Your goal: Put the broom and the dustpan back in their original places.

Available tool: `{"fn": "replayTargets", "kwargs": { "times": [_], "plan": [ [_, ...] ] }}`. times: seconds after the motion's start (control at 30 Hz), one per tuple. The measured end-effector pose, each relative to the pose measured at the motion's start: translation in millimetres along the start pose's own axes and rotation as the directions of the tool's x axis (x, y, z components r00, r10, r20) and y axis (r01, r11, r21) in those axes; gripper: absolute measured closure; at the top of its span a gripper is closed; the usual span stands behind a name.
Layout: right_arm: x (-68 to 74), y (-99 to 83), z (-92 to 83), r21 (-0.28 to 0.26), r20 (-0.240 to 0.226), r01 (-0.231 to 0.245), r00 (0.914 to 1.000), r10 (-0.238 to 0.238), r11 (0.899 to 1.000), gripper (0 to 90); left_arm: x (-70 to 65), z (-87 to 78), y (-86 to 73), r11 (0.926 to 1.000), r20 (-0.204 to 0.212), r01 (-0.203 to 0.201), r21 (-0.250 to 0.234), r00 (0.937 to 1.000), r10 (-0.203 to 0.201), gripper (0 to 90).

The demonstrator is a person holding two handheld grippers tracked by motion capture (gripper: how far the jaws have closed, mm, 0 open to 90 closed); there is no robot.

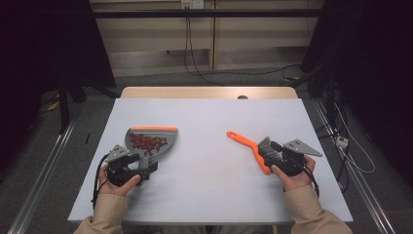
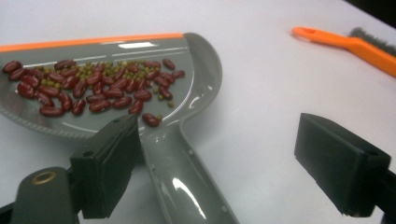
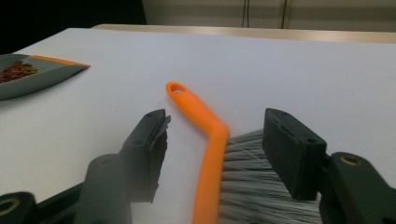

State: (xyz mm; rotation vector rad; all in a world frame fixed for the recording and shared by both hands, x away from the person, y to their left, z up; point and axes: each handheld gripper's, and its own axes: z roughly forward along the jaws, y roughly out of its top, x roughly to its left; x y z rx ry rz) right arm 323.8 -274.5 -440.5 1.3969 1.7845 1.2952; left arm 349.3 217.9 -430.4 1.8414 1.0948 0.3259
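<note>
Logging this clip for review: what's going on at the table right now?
A person sits at a white table with a gripper in each hand. The left gripper is open astride the handle of a grey dustpan holding red beans and small green ones. The right gripper is open around an orange brush lying flat on the table. Neither tool is clamped; both rest on the surface.

- The left gripper (image 1: 146, 168) sat low near the counter's front left, held in the person's left hand (image 1: 117, 184), its jaws standing wide apart and pressing on nothing.
- The right gripper (image 1: 269, 151) was held in the right hand (image 1: 294, 178), jaws parted, seemingly clear of contact.
- Both forearms entered from the near edge.
</note>
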Motion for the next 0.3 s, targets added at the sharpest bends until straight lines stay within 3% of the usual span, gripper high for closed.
{"fn": "replayTargets", "kwargs": {
  "times": [0.13, 0.3],
  "plan": [
    [0.7, -4.6, -7.7, 0.006, -0.036, 0.018, 0.9992, -0.018, 1.0, 31.8, 1.0, -1.3, -0.3, 0.9997, 0.024, -0.013, -0.023, 0.9996, 0.013, 11.9],
    [2.4, -11.7, -16.7, 0.014, -0.066, 0.049, 0.9967, -0.048, 0.999, 27.7, 0.4, -0.8, -0.9, 0.9986, 0.043, -0.037, -0.037, 0.9983, 0.038, 9.7]
  ]
}}
